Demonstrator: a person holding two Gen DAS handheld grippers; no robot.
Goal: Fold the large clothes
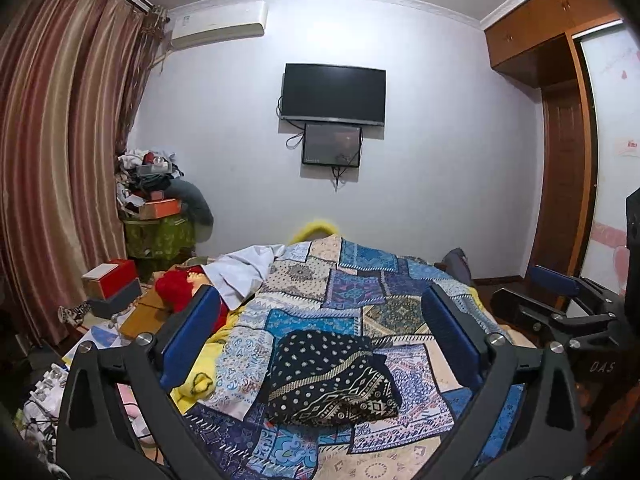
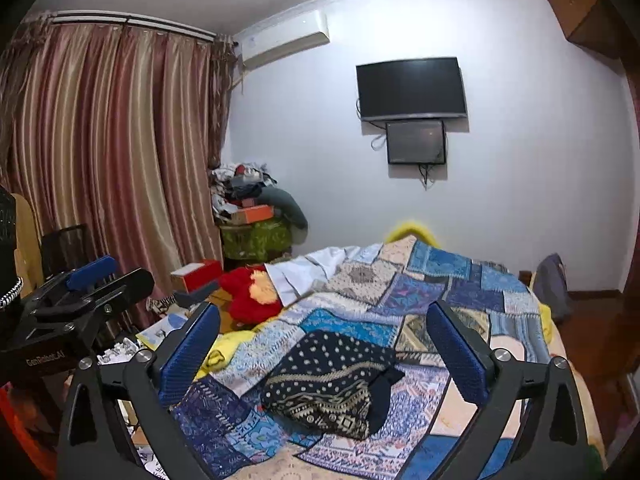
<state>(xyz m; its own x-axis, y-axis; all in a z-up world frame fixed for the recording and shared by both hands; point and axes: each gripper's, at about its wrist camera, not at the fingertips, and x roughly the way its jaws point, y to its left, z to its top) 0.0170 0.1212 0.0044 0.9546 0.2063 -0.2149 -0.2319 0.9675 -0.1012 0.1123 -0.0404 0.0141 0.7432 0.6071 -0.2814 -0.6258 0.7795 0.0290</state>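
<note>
A dark navy garment with gold dots and a patterned border (image 1: 330,380) lies folded in a compact bundle on the patchwork bedspread (image 1: 352,292). It also shows in the right wrist view (image 2: 332,384). My left gripper (image 1: 320,320) is open and empty, held above and in front of the garment. My right gripper (image 2: 324,332) is open and empty, also above the garment. The right gripper shows at the right edge of the left wrist view (image 1: 560,304). The left gripper shows at the left of the right wrist view (image 2: 88,284).
A red plush toy (image 2: 248,292) and white cloth (image 2: 304,268) lie at the bed's far left. Boxes (image 1: 112,284) and a cluttered stand (image 1: 156,208) are by the curtains (image 1: 60,160). A TV (image 1: 334,94) hangs on the wall; a wardrobe (image 1: 560,120) stands right.
</note>
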